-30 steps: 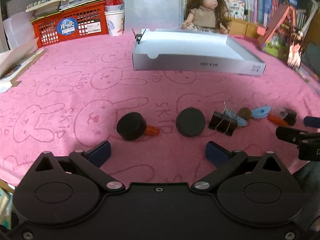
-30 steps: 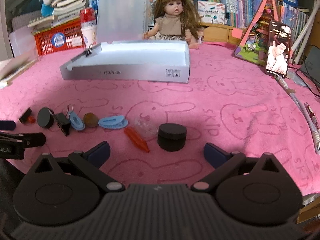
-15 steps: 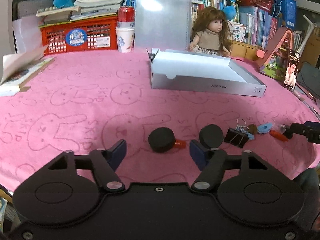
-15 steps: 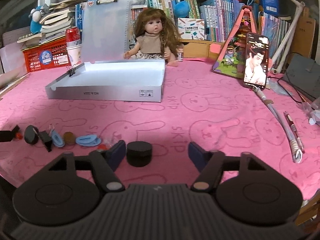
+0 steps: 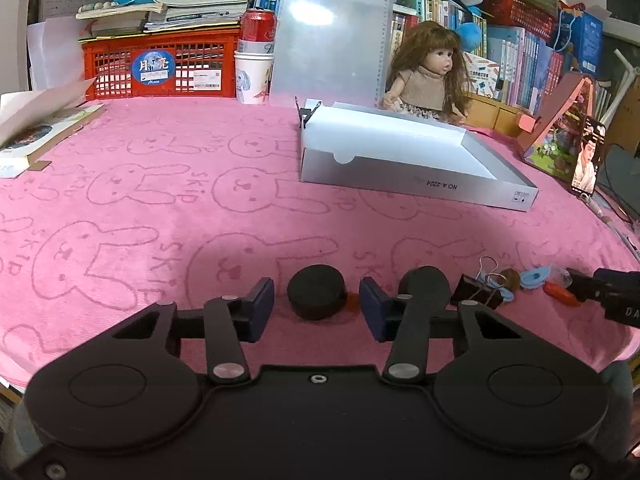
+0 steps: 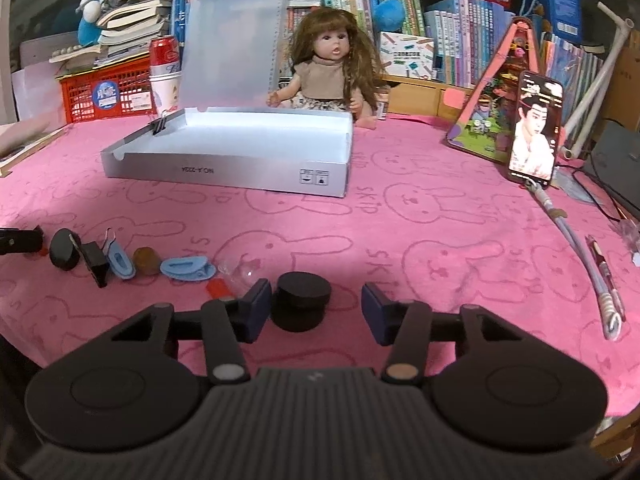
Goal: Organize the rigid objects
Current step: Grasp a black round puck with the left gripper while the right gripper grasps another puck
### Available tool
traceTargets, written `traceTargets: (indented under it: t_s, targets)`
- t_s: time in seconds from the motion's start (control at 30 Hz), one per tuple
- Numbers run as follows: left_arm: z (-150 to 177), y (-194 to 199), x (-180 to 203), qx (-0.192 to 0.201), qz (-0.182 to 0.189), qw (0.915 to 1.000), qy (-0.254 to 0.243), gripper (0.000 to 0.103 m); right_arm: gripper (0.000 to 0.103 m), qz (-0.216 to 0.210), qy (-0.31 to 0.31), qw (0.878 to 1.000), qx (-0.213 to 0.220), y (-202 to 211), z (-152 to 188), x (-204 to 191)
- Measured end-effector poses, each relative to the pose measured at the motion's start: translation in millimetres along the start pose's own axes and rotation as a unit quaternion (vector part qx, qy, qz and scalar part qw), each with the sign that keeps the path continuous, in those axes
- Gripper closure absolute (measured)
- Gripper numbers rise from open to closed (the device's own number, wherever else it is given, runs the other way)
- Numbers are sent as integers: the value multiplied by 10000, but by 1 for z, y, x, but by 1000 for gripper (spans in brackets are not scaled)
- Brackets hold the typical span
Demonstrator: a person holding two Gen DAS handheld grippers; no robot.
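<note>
A row of small objects lies on the pink cloth near its front edge. My left gripper [image 5: 317,312] is open, its blue pads on either side of a black puck [image 5: 317,296] without touching it. A second black disc [image 5: 425,284], a black binder clip [image 5: 476,295], blue clips and an orange piece lie to its right. My right gripper [image 6: 317,310] is open around another black puck [image 6: 303,303]; the left pad is close to it. A clear bit [image 6: 240,272] and blue clips [image 6: 185,269] lie to its left. An open white box [image 6: 240,148] stands farther back.
A doll [image 6: 332,68] sits behind the box. A red crate [image 5: 160,66], a can on a cup [image 5: 256,60] and a clear clipboard stand at the back left. A phone [image 6: 534,132], a cable and a pen lie at the right.
Both grippers have lowered and moved forward so that each now straddles a black puck. Both jaws have narrowed from wide open.
</note>
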State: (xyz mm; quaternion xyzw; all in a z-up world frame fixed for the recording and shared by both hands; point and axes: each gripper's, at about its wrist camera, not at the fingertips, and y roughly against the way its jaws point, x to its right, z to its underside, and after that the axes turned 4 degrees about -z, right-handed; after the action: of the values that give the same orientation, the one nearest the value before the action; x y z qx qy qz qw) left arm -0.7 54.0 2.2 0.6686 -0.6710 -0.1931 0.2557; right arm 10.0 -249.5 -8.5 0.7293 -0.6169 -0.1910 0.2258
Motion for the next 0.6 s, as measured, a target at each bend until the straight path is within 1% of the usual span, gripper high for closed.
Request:
traceTargets:
  t_s: [0.17, 0.23, 0.27, 0.3, 0.4, 0.6]
  targets:
    - [0, 0, 2, 57, 20, 10000, -20, 63, 53, -34, 11, 10000, -40, -6, 1, -3]
    - [0, 0, 3, 96, 25, 10000, -7, 71, 58, -80, 13, 10000, -30, -7, 1, -3]
    - [0, 2, 3, 142, -27, 9999, 16, 73, 64, -77, 3, 10000, -33, -8, 0, -3]
    - [-1, 2, 3, 154, -60, 9999, 22, 73, 66, -78, 3, 10000, -22, -8, 0, -3]
    - [-4, 2, 0, 123, -23, 9999, 102, 73, 66, -51, 62, 10000, 38, -6, -2, -4]
    - [-8, 3, -2, 134, -73, 9998, 109, 73, 66, 22, 117, 9999, 116, -1, -6, -4]
